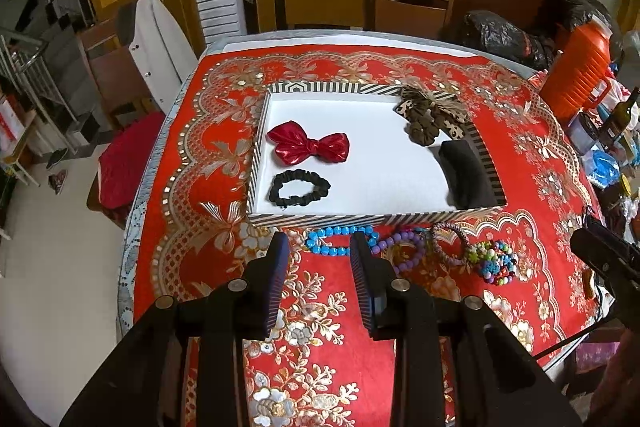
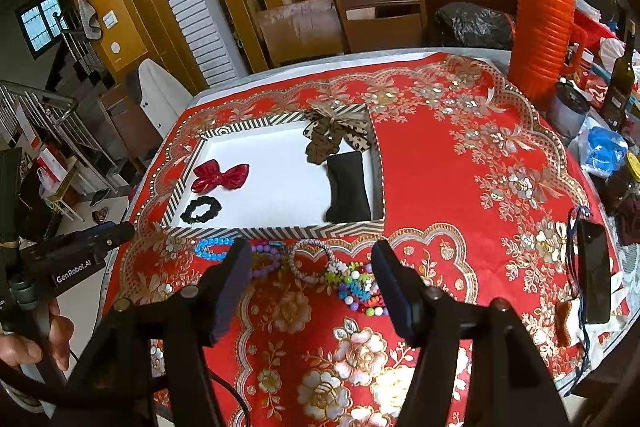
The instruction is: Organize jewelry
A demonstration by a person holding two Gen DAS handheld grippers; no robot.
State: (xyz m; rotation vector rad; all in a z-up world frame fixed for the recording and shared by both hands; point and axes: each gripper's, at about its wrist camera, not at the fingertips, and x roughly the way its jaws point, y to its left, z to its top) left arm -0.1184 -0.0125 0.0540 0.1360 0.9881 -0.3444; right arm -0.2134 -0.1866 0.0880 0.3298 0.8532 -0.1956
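A striped tray (image 1: 256,147) with a white floor holds a red bow (image 1: 308,147), a black scrunchie (image 1: 299,189), a leopard-print bow (image 1: 432,115) and a black pouch (image 1: 464,171). On the red cloth in front of it lie a blue bead bracelet (image 1: 336,239), a purple one (image 1: 400,247), a braided one (image 2: 312,259) and a multicoloured bead heap (image 2: 356,287). My left gripper (image 1: 320,241) hovers open over the blue beads, with nothing between its fingers. My right gripper (image 2: 311,247) stands open above the braided bracelet and the heap, holding nothing.
An orange jug (image 2: 544,27), a dark bottle (image 2: 620,79), a blue item (image 2: 606,149) and jars crowd the table's right side. A black phone (image 2: 594,267) lies near the right edge. Wooden chairs (image 2: 380,19) stand behind the table. The floor drops off at the left.
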